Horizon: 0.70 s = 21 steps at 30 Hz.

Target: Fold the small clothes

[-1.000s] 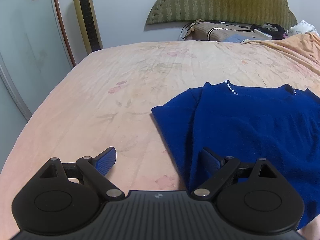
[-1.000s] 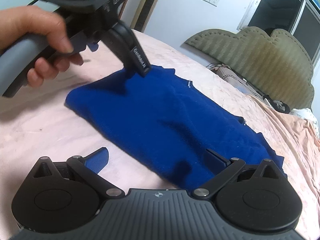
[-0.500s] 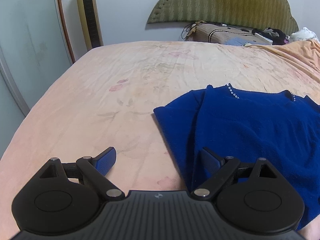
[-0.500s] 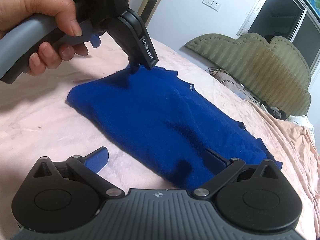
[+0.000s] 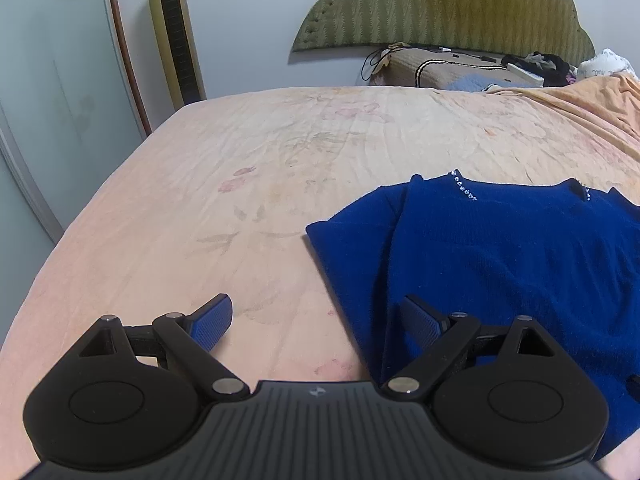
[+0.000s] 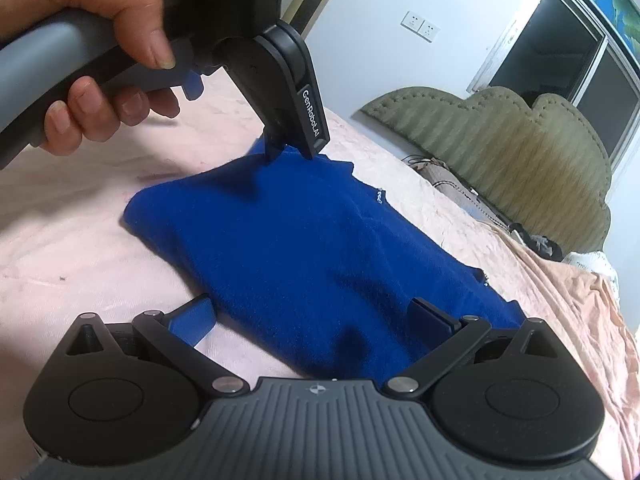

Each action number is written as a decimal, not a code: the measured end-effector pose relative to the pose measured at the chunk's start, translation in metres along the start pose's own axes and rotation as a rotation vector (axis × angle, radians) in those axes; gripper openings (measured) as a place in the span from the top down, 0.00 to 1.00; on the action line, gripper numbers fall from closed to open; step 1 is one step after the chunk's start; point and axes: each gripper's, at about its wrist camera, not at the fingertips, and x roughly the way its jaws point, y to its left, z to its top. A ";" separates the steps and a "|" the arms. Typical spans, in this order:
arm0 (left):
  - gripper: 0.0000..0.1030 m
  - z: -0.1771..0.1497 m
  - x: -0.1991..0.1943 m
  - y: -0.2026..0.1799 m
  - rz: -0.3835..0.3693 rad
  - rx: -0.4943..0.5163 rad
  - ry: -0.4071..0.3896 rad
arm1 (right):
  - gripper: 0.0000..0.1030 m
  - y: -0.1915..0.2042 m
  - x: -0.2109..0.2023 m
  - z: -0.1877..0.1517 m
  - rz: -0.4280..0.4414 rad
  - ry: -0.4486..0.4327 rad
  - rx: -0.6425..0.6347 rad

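Came up bigger and closer in the right tongs' [image 6: 316,316] view than a second before: the left tongs [image 6: 292,152] and the hand [image 6: 92,40] on their grey handle. Hardly changed at all in the left tongs' [image 5: 316,316] own view.

Kept both tongs wide open, with nothing pinched. Lay flat on the pink bed sheet [image 5: 240,180], right in front of both tongs: the blue sweater [image 5: 500,260]. Looked already folded in along the side nearest the left tongs, with its beaded neck on the far side from them.

Held the left tongs with one finger over the sheet and the other over the sweater, so the sweater's side edge sat in the gap between them. Probably set that way to grab that edge next. Looked to touch the cloth with one fingertip, seen from the right tongs.

Held the right tongs the same way at another edge of the sweater [image 6: 300,240], one finger over the sheet, one over the cloth. Probably waited there so both edges could be lifted together.

Tipped both tongs forward and down toward the bed. Wrapped the hand tight round the left handle, thumb on top, fingers curled under.
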 end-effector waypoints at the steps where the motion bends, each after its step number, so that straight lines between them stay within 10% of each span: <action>1: 0.10 0.000 0.000 0.000 -0.001 0.001 0.000 | 0.01 -0.001 0.000 0.000 0.002 0.001 0.006; 9: 0.10 0.004 0.002 0.025 -0.107 -0.072 -0.026 | 0.01 0.000 0.003 0.000 0.006 -0.010 0.011; 21: 0.10 0.009 0.060 0.067 -0.563 -0.402 0.145 | 0.01 0.020 0.009 0.004 -0.090 -0.079 -0.115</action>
